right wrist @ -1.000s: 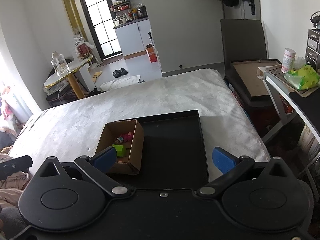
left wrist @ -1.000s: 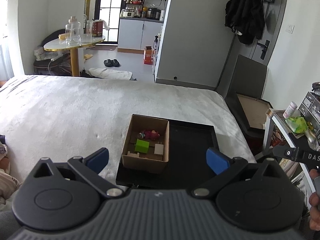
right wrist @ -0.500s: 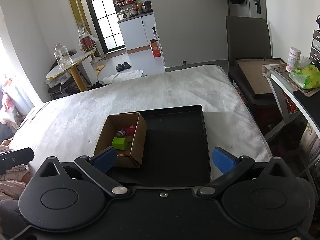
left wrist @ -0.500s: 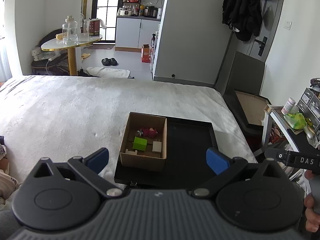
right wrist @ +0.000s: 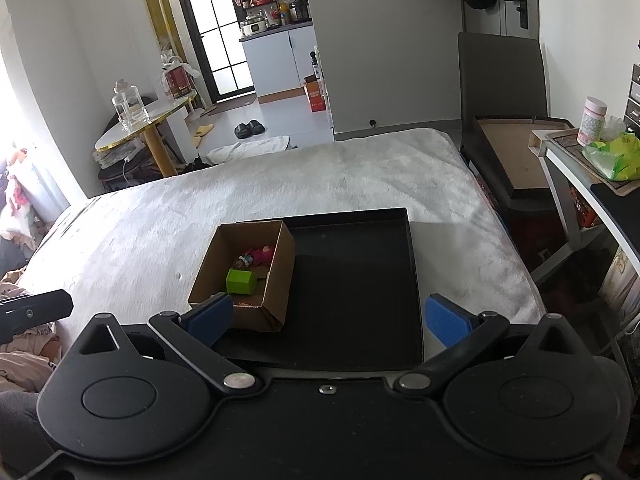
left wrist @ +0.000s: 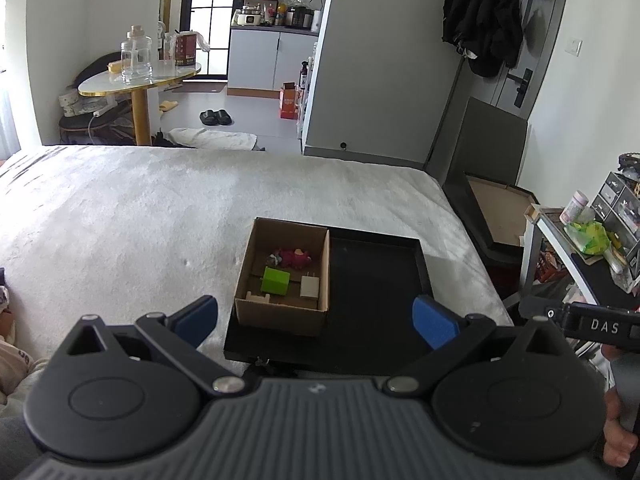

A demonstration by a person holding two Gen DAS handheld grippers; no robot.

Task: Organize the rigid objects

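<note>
Left wrist view, both tools spread, cardboard box (left wrist: 280, 312) in black tray (left wrist: 376, 320)

- Right gripper (right wrist: 328, 322) hovers with blue fingers spread wide, empty.
- Black tray (right wrist: 360, 280) on white bed (right wrist: 280, 184).
- Cardboard box (right wrist: 276, 280) at tray's 9 o'clock holds green block (right wrist: 240, 281).

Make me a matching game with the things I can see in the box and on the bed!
Things:
1. block
2. plug adapter
3. tray
4. cardboard box

Colours:
A. brown
B. green
C. black
D. white

Pairs: 1-B, 2-D, 3-C, 4-A
</note>
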